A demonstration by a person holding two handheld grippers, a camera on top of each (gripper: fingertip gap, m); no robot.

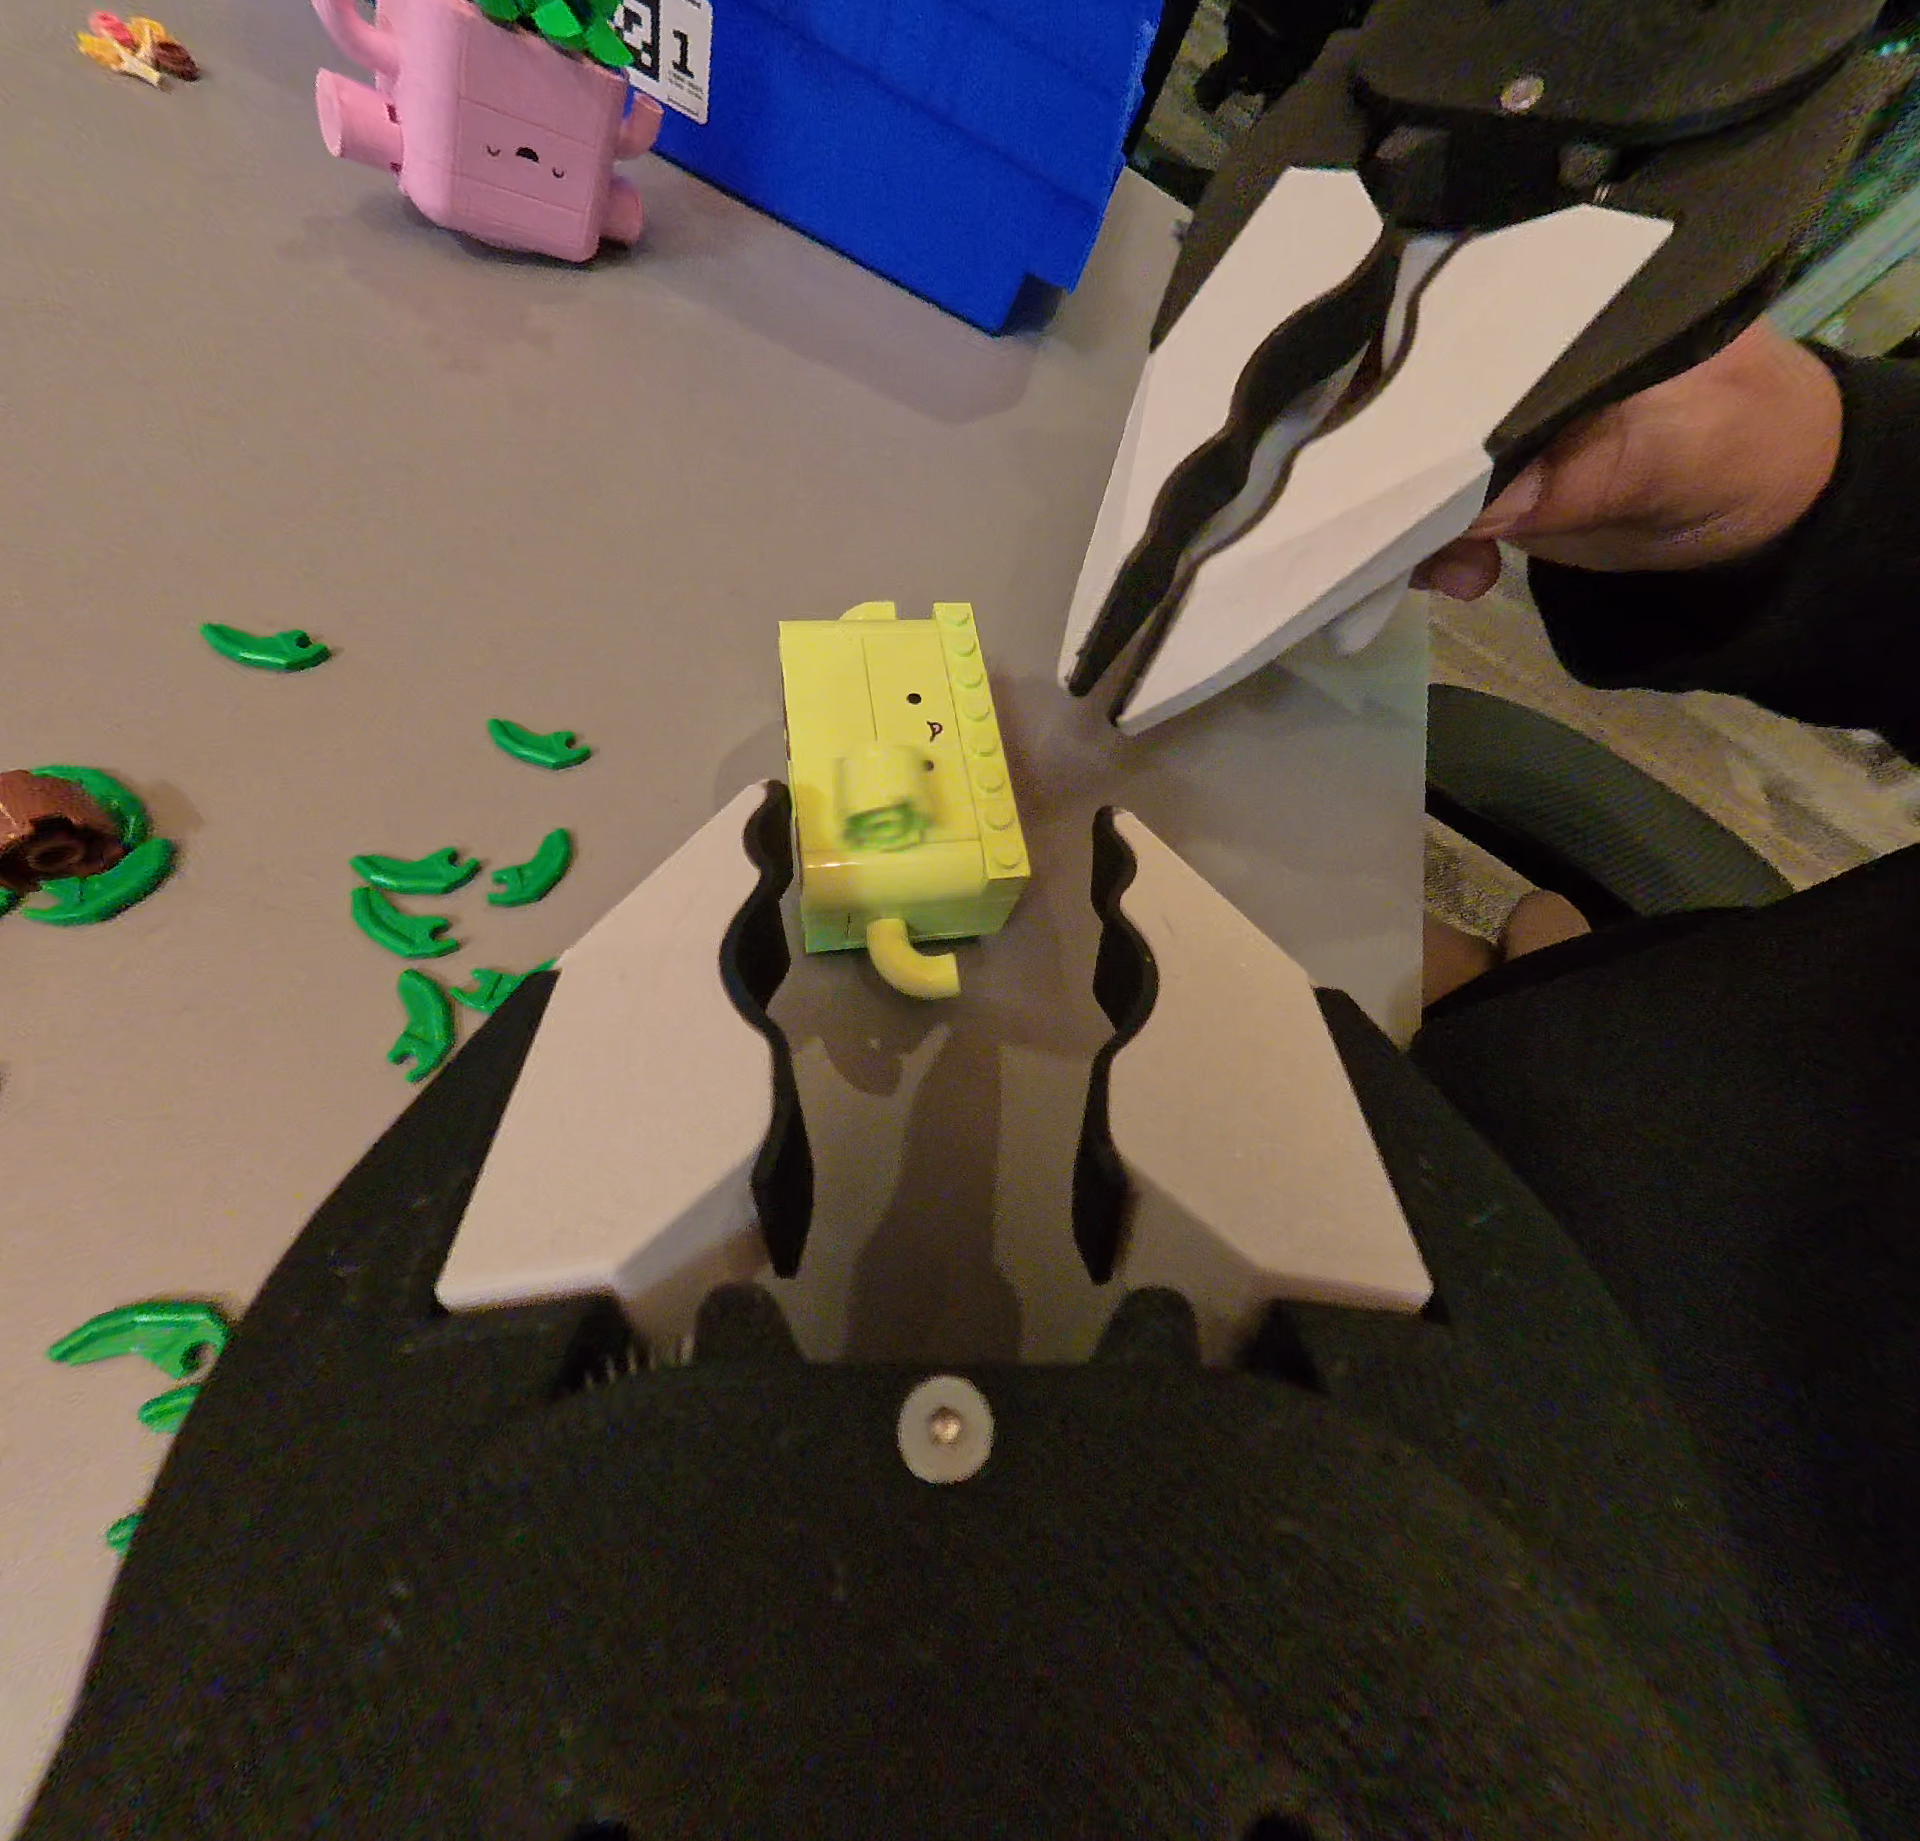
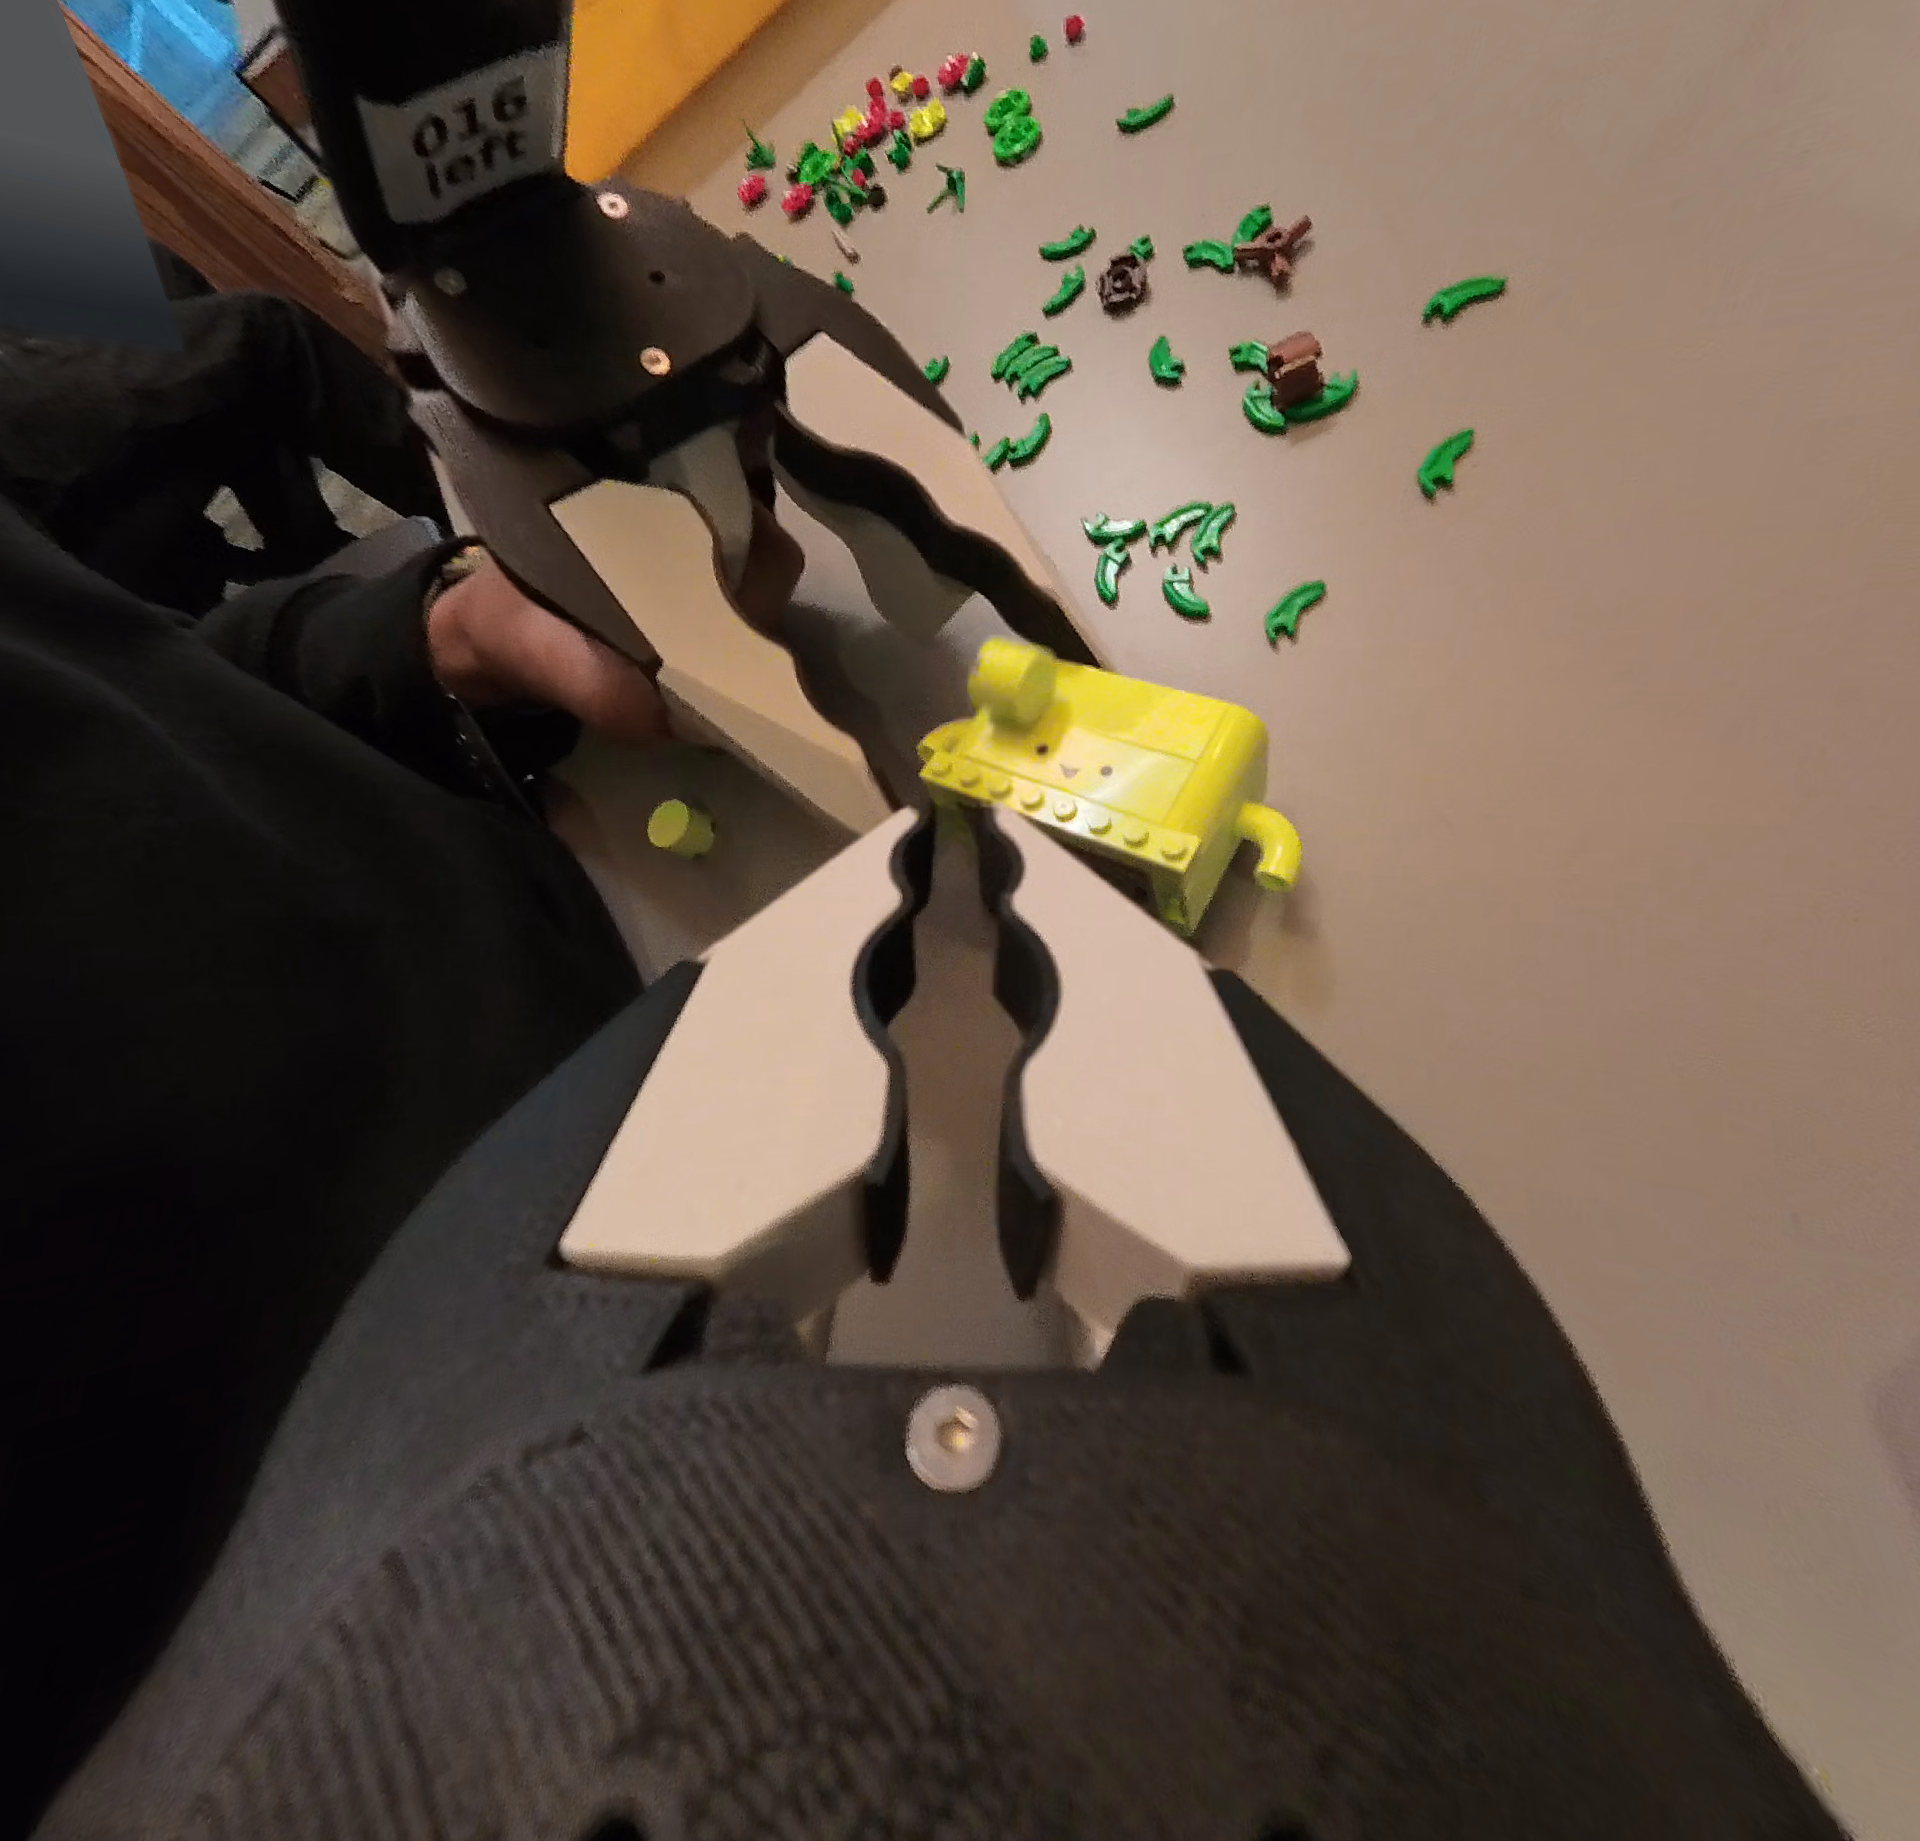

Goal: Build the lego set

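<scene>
A lime-yellow lego pot body with a small face lies on its side on the grey table near the edge. It also shows in the right wrist view. A blurred lime cylinder sits loose on it, seen too in the right wrist view. My left gripper is open and empty, with its jaws either side of the pot's near end. My right gripper is almost closed and empty, its tips just beside the pot's studded edge. A second lime cylinder lies by the table edge.
A finished pink pot with green foliage stands at the back beside a blue bin. Green leaf pieces and brown pieces are scattered to the left. Small red, yellow and green bits lie near a yellow bin. The table edge is close on the right. Both grippers' tips are close together, under 4 cm apart.
</scene>
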